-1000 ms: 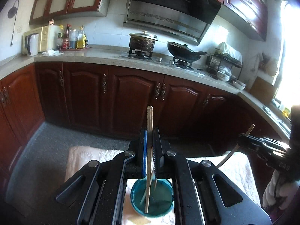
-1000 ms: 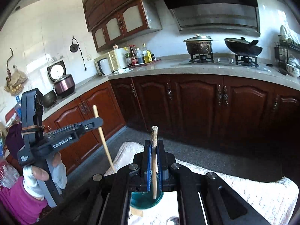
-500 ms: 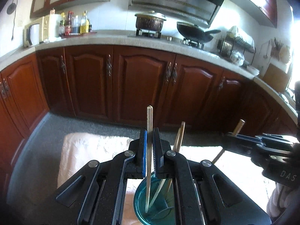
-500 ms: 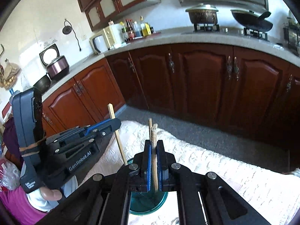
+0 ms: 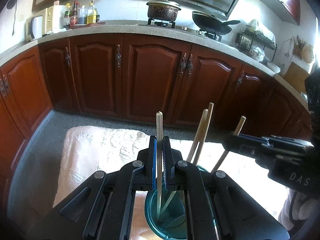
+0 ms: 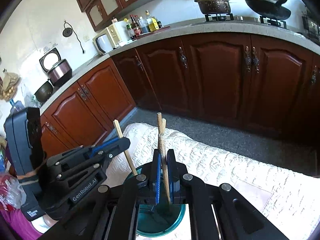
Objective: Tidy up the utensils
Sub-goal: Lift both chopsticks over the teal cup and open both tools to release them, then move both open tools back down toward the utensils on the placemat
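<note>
A teal cup (image 5: 170, 220) stands on a white cloth, right below both grippers; it also shows in the right wrist view (image 6: 160, 222). My left gripper (image 5: 159, 150) is shut on a pale chopstick (image 5: 159, 128) held upright, its lower end inside the cup. My right gripper (image 6: 163, 160) is shut on a brown chopstick (image 6: 161, 140), its lower end also in the cup. Two wooden chopsticks (image 5: 202, 132) lean in the cup. The right gripper shows at the right of the left wrist view (image 5: 232, 140), the left gripper at the left of the right wrist view (image 6: 124, 140).
The white patterned cloth (image 6: 230, 170) covers the table. Dark red kitchen cabinets (image 5: 152, 76) stand beyond a grey floor. The counter holds a pot (image 5: 163, 10), a wok (image 5: 212, 25) and bottles (image 5: 80, 14).
Both grippers have lowered and tilted down toward the cup, each bringing its chopstick's end into it. The two grippers have come closer together.
</note>
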